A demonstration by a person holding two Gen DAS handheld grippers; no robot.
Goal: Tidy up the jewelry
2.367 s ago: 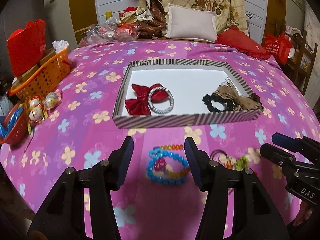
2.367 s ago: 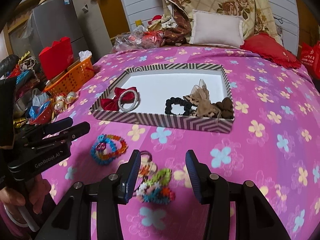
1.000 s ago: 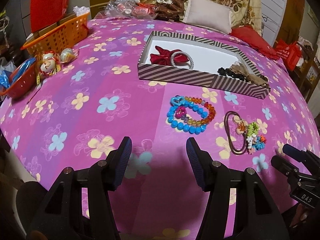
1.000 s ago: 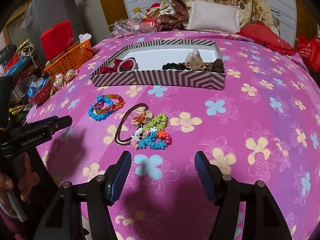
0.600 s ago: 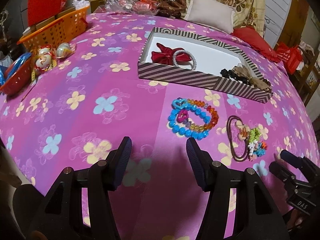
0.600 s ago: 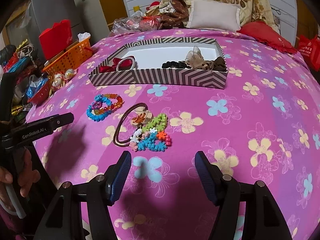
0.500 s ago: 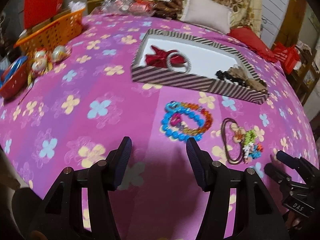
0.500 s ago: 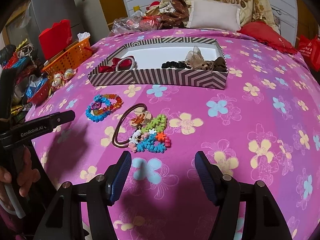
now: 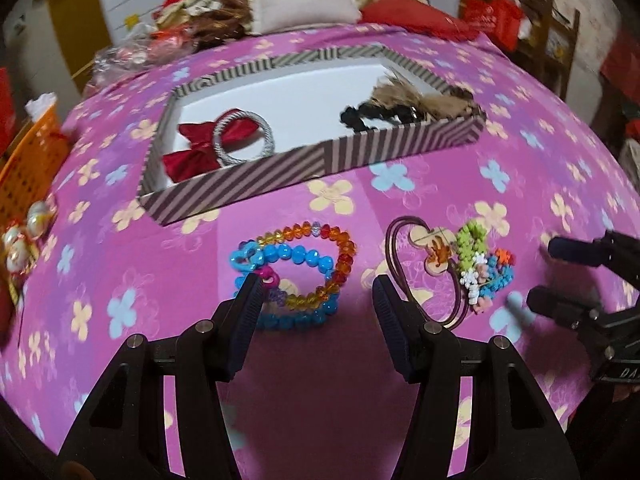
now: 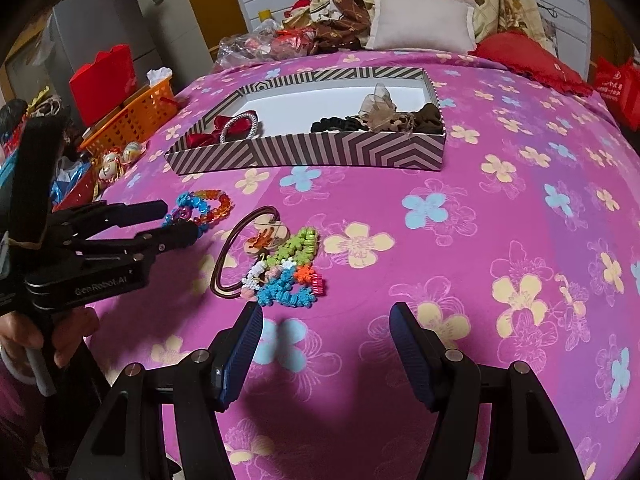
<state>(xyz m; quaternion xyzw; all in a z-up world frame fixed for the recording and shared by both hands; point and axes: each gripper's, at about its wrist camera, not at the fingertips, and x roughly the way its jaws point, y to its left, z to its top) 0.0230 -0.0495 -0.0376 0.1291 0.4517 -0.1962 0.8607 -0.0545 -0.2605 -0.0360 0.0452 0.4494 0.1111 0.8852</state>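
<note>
Left gripper hovers with its fingers spread wide and nothing between them, and the beaded bracelets lie just beyond the tips, the near blue strand tucked partly behind the left finger. Light little loops, these, hard glassy beads on what looks like stretch cord, so they should slump and roll instead of keeping a ring shape; best bet is to pinch across the stacked strands at the near edge, where blue and amber overlap, so both come up together. Right gripper is released too, empty, with the bundle of colourful hair ties and its brown elastic loop just ahead of the left finger, soft and easy to squeeze. The striped box waits farther out past both sets of tips
</note>
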